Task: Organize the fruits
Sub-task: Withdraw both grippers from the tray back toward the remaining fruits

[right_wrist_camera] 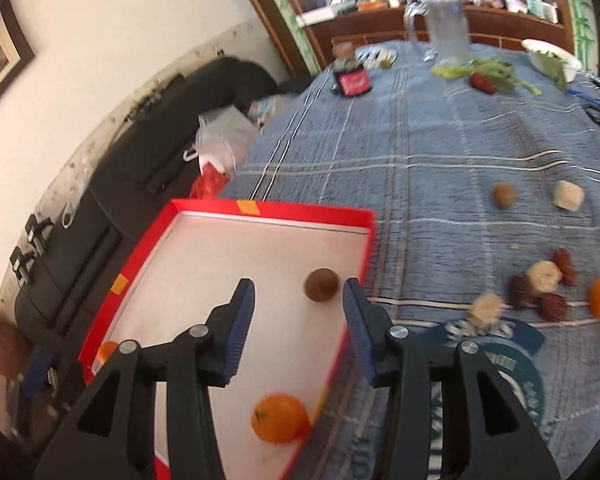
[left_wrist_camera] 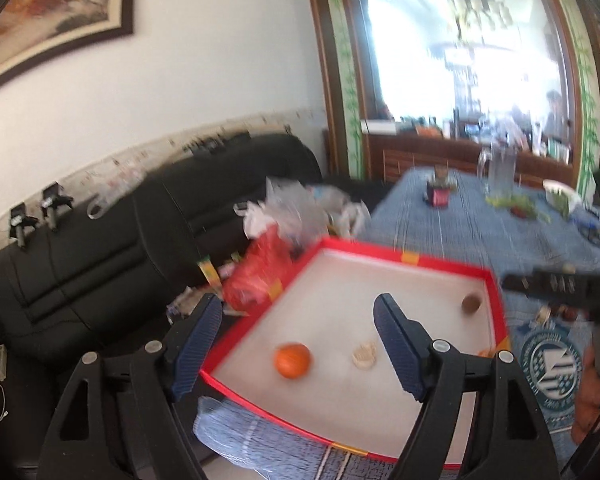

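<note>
My left gripper (left_wrist_camera: 296, 344) is apart, empty over the red tray (right_wrist_camera: 260, 209). My right gripper (right_wrist_camera: 298, 322) is apart, nothing pinched, brown fruit (right_wrist_camera: 321, 285) in the tray. Next I'd swing right to the loose fruit pile (right_wrist_camera: 544, 288), descend squarely, pinch gently.

Wall: white, with a framed painting (left_wrist_camera: 56, 8)
Sofa: black (left_wrist_camera: 112, 240), against the wall
Table: blue plaid cloth (right_wrist_camera: 440, 152)
Mirror: wood-framed (left_wrist_camera: 460, 40), brightly lit
</note>
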The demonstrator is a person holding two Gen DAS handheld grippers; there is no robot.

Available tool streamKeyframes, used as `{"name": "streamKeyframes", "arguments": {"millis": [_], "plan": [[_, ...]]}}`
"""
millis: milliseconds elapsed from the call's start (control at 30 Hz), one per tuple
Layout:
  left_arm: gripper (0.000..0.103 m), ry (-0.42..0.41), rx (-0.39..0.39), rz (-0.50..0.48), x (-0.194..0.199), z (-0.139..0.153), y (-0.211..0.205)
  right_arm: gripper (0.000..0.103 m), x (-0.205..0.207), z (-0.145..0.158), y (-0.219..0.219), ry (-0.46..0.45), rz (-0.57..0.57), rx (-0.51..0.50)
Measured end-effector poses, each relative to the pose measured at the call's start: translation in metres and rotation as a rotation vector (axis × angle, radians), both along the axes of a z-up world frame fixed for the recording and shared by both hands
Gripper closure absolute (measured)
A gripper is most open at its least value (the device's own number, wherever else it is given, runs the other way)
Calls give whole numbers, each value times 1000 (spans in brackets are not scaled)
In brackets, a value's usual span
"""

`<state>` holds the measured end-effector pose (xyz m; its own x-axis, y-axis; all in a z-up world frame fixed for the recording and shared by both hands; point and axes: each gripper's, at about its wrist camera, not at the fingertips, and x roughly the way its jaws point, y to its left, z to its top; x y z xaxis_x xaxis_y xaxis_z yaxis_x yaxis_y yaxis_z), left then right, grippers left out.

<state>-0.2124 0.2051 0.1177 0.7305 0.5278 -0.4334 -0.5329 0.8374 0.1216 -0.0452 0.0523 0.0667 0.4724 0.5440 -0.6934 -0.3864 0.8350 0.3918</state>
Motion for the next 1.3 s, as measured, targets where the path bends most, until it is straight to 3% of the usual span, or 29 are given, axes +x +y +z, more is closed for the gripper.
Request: {"name": "streamKeyframes", "arguments": {"millis": [333,800,1300], "plan": [[22,-151,81,21,-45,51,-27,51,-39,25,-70,-80,-76,64],[21,-185,141,-26,-67,65,-61,51,-72,54,-128,-149,-145,125],[21,-196,152,-67,-82,65,-74,51,-98,72,-153,-195,-187,138]]}}
